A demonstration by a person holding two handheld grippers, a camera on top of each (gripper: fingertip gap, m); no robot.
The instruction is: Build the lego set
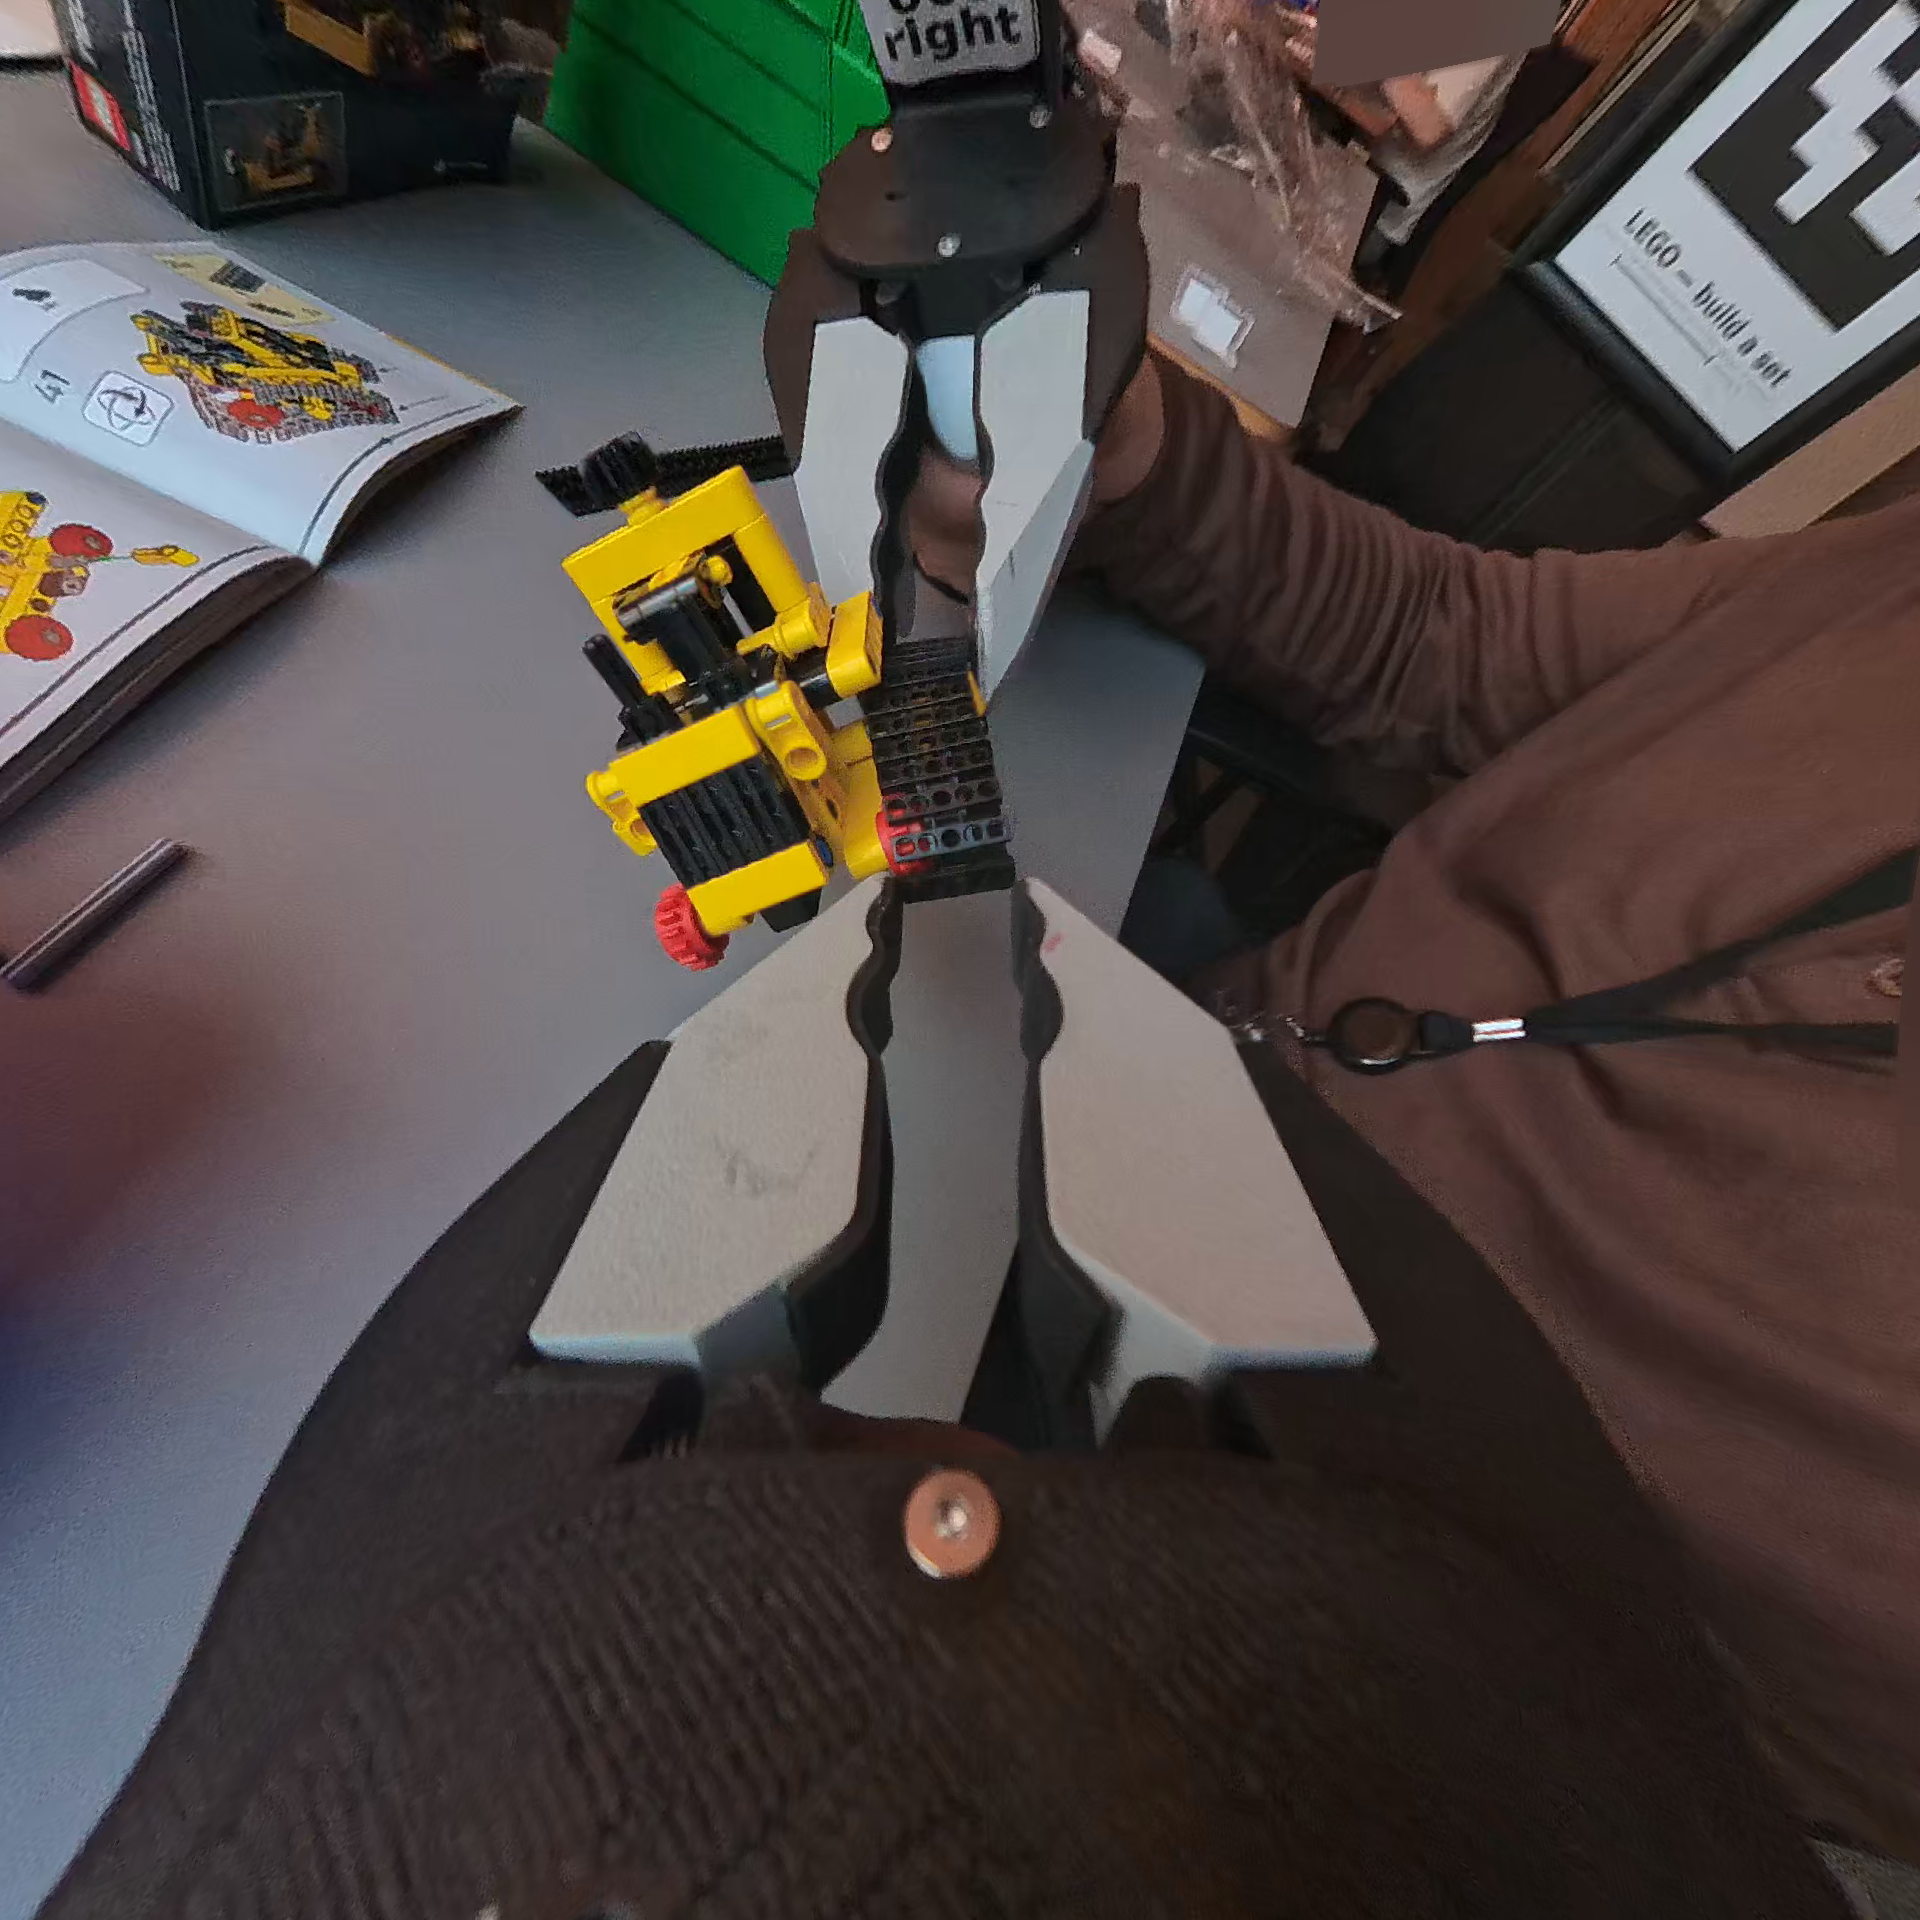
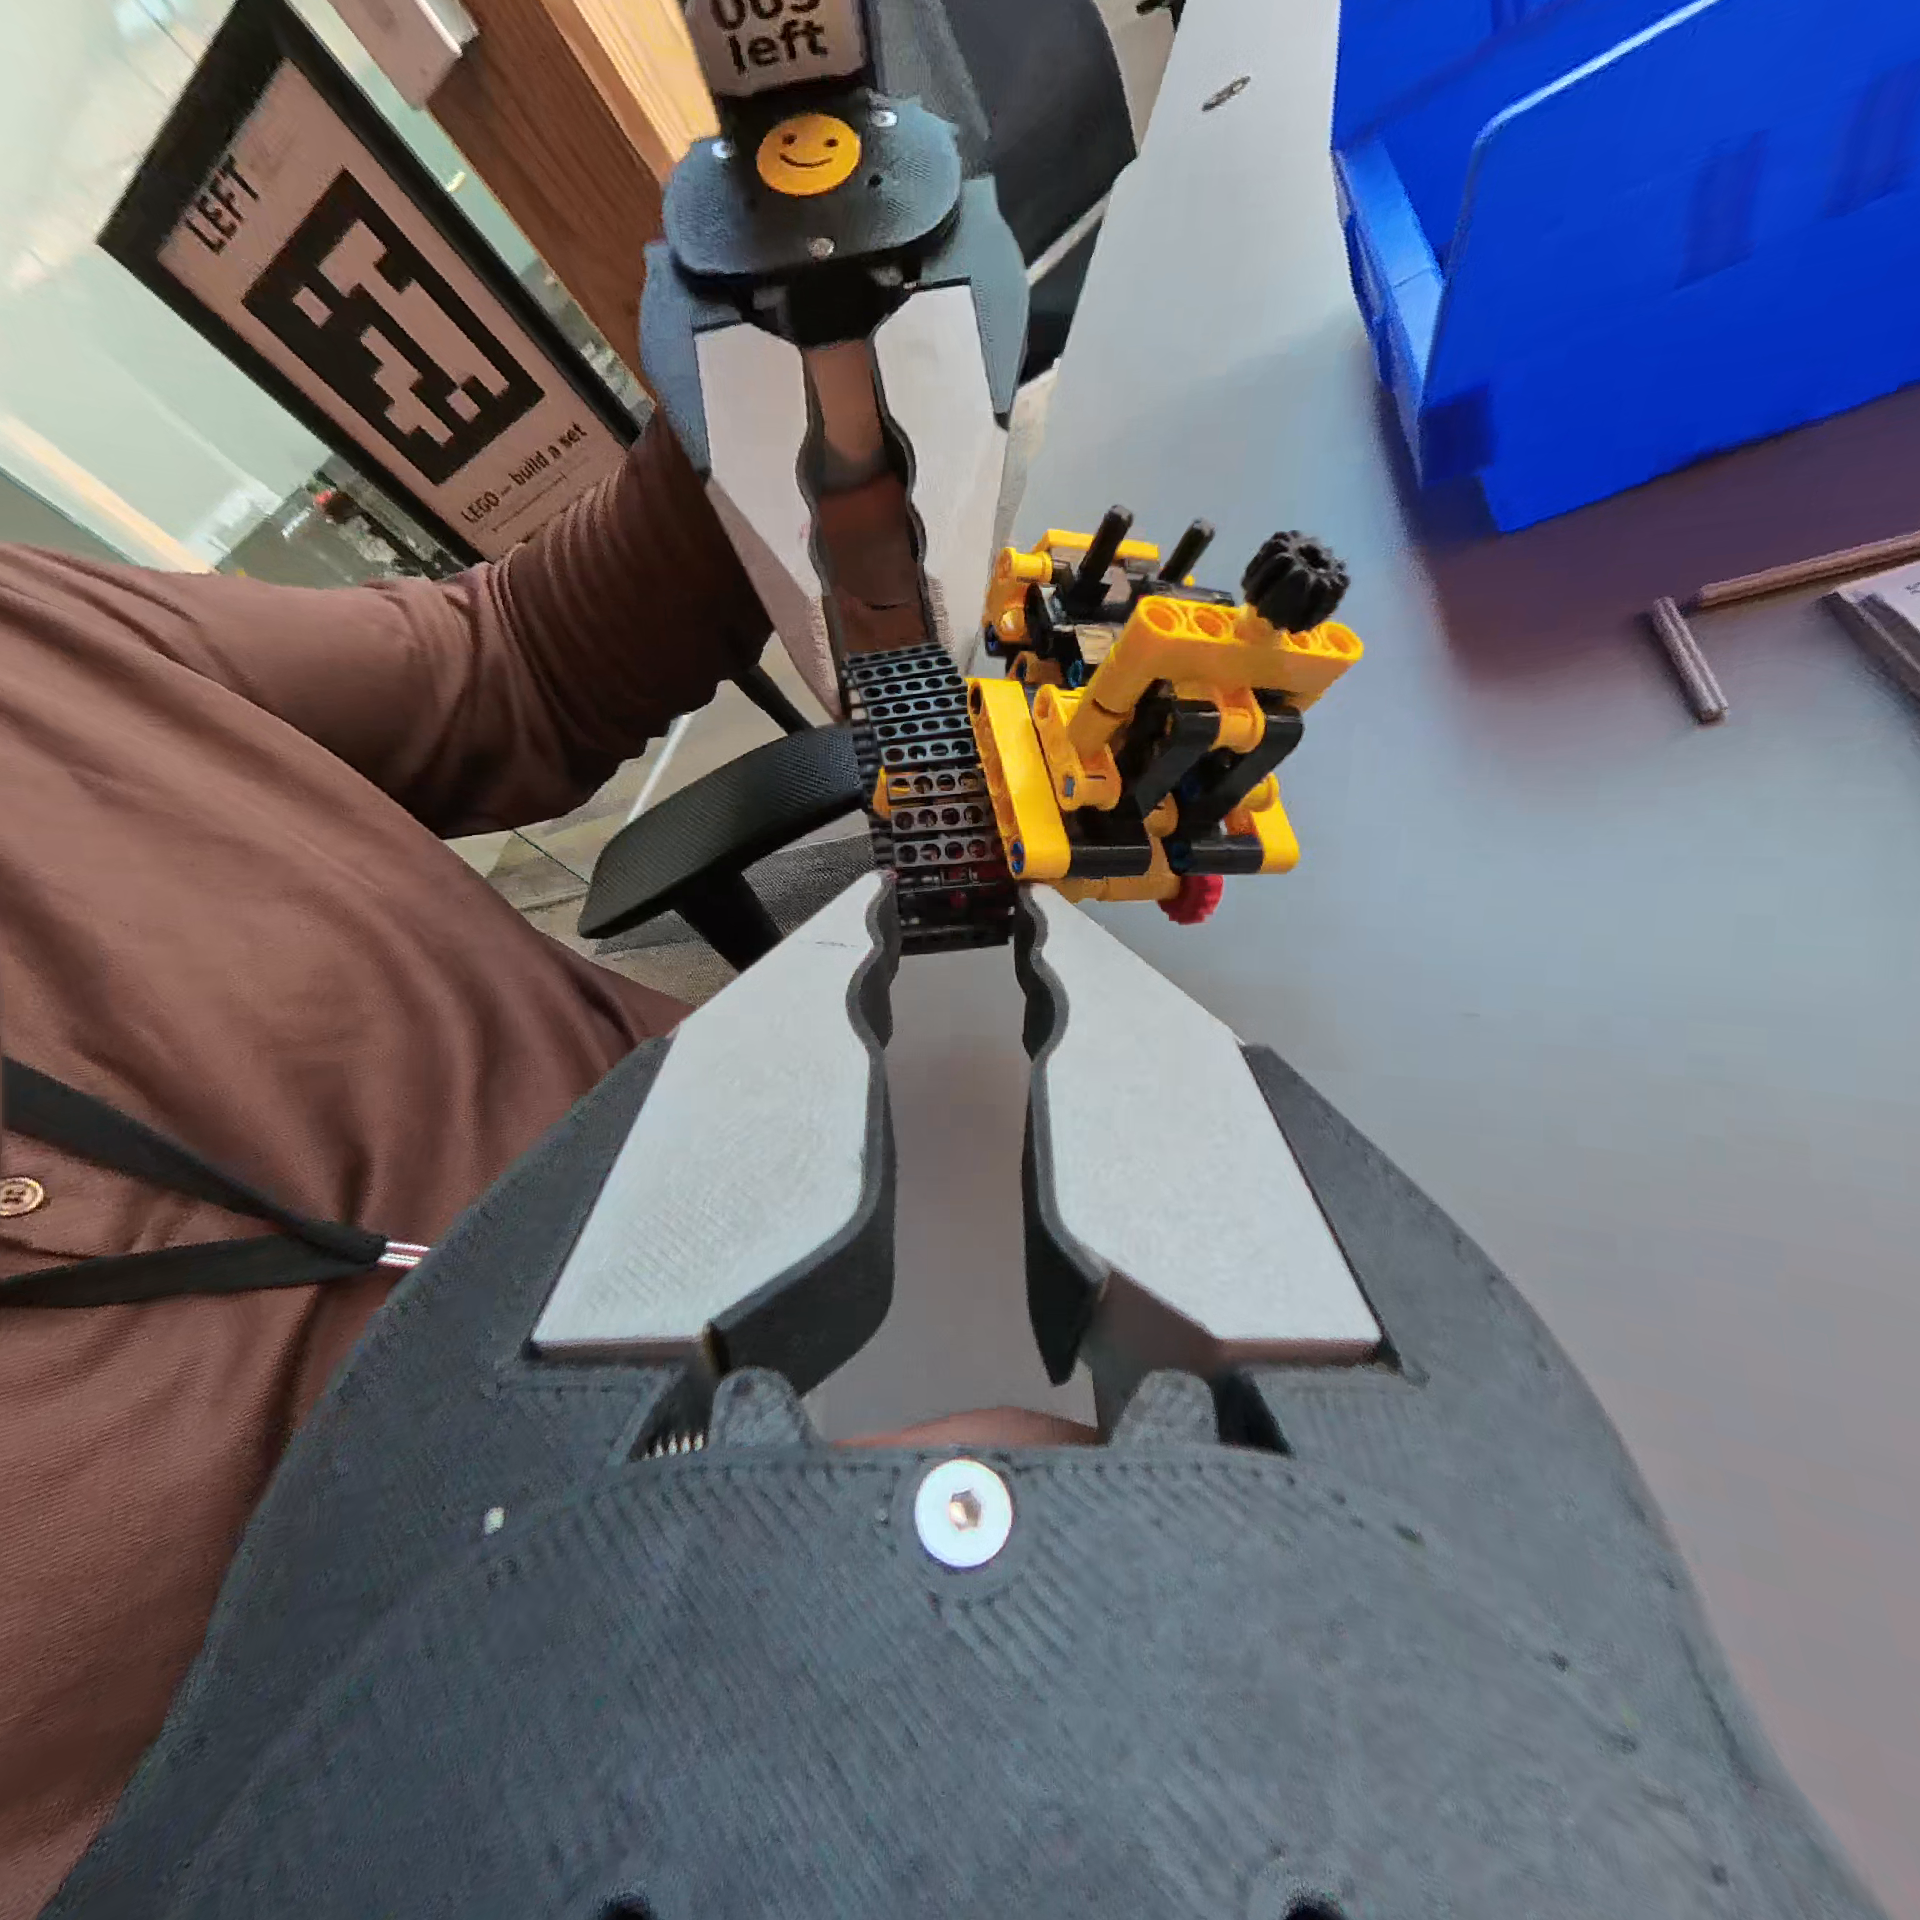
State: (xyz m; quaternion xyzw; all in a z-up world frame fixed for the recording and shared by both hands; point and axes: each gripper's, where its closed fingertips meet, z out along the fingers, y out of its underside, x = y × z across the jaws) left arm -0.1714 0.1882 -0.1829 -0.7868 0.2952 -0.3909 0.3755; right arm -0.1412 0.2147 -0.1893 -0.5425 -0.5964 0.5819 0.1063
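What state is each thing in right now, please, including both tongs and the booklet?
Lego model: partly built, held in the air above the table by its black track.
Left tongs: shut on the track's near end.
Right tongs: shut on the track's opposite end.
Instruction booklet: lying open on the table.
Lego box: standing on the table; open or closed cannot be told.
Dark rod: lying loose on the table.

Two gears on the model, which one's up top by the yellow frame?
The black gear, on the axle above the yellow frame. The red gear sits at the model's bottom edge, nearer the right gripper.
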